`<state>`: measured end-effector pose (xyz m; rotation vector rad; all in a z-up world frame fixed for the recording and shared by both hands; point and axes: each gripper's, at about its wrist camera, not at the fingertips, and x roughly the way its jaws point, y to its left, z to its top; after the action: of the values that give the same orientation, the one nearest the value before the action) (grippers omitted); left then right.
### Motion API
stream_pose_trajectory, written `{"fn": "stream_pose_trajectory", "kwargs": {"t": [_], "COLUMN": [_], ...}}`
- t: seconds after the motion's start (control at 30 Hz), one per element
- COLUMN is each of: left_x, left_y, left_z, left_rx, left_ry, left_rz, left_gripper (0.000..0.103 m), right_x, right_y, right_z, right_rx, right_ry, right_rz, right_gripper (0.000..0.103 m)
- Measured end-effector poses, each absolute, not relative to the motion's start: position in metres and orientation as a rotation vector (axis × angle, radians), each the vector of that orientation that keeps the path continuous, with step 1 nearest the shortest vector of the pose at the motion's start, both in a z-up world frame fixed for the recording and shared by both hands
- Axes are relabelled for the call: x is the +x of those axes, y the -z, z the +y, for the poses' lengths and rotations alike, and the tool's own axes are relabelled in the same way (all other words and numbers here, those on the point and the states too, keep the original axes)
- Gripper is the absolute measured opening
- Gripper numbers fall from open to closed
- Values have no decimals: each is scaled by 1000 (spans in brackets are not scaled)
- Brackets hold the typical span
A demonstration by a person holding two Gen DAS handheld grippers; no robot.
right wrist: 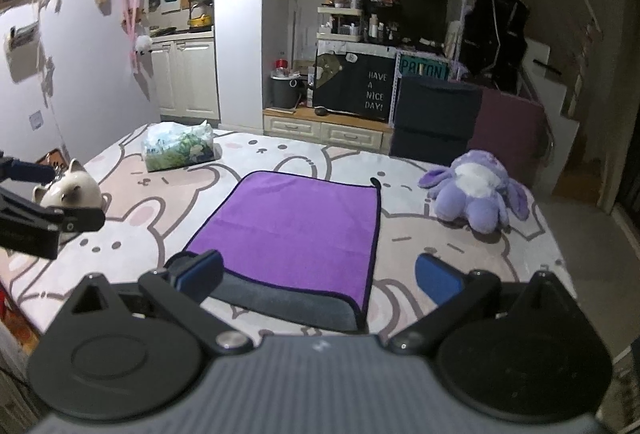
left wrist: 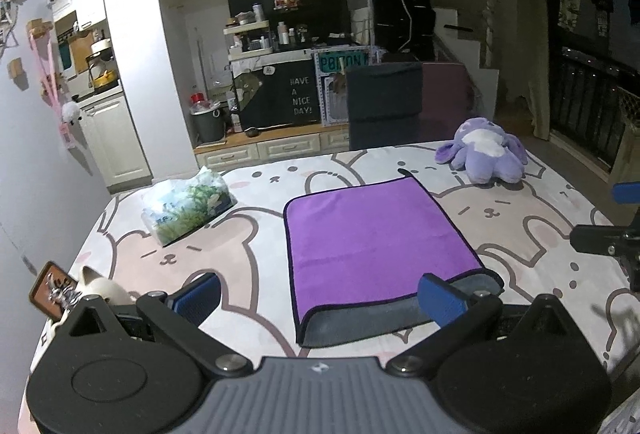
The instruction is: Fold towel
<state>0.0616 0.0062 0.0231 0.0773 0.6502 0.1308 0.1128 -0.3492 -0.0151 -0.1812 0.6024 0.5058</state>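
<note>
Towel: purple microfibre towel with dark edging (left wrist: 376,242), lying flat at centre frame in both views (right wrist: 292,230); the near edge shows the grey underside as a band across the front, and a small dark loop sits at the far right corner.
Surface: pale cloth with a pink rabbit-and-bear print (left wrist: 192,250), covering the whole surface the things lie on (right wrist: 460,250).
Left gripper: black arms with blue finger pads (left wrist: 320,294), low in the left wrist view; pads spread wide apart, nothing between them. The right-hand pad sits over the towel's near right corner; whether it touches the cloth I cannot tell. The left-hand pad is over bare cloth, apart from the towel. In the right wrist view it shows at the left edge (right wrist: 52,194).
Right gripper: same build (right wrist: 318,272), low in the right wrist view; pads wide apart, holding nothing. The left-hand pad overlaps the towel's near left corner, contact unclear; the right-hand pad is over bare printed cloth. Part of it shows at the right edge of the left wrist view (left wrist: 612,218).
Tissue pack: soft plastic pack with a green leafy print (left wrist: 188,210), left of the towel and well apart (right wrist: 180,148).
Plush: purple and white soft toy (left wrist: 486,150), upper right, beyond the towel's far right corner (right wrist: 476,190).
Figurine: cream ceramic cat (right wrist: 72,190), at the left edge of the surface (left wrist: 102,288).
</note>
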Motion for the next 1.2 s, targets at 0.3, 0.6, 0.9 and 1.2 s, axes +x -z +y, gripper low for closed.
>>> {"fn": "stream_pose_trajectory", "kwargs": {"t": [0.3,0.6,0.9,1.2], "left_x": [88,121,151,166], "left_y": [-2,33,82,119], "left_z": [9,21,38,56], "left_rx": [74,68,58,11], "left_ry": [-76,-51,34,107], "left_rz": [661,700,817,890], "left_gripper": [103,103,103,103], "right_x": [147,175,202,224], "right_y": [29,59,104,152], "right_z": [-353,-340,-331,-330], "right_rx": [-118,-146,-183,-214], "right_ry": [-470,-508,-542,-583], "right_rz": [637,670,702,759], "right_gripper": [103,103,103,103]}}
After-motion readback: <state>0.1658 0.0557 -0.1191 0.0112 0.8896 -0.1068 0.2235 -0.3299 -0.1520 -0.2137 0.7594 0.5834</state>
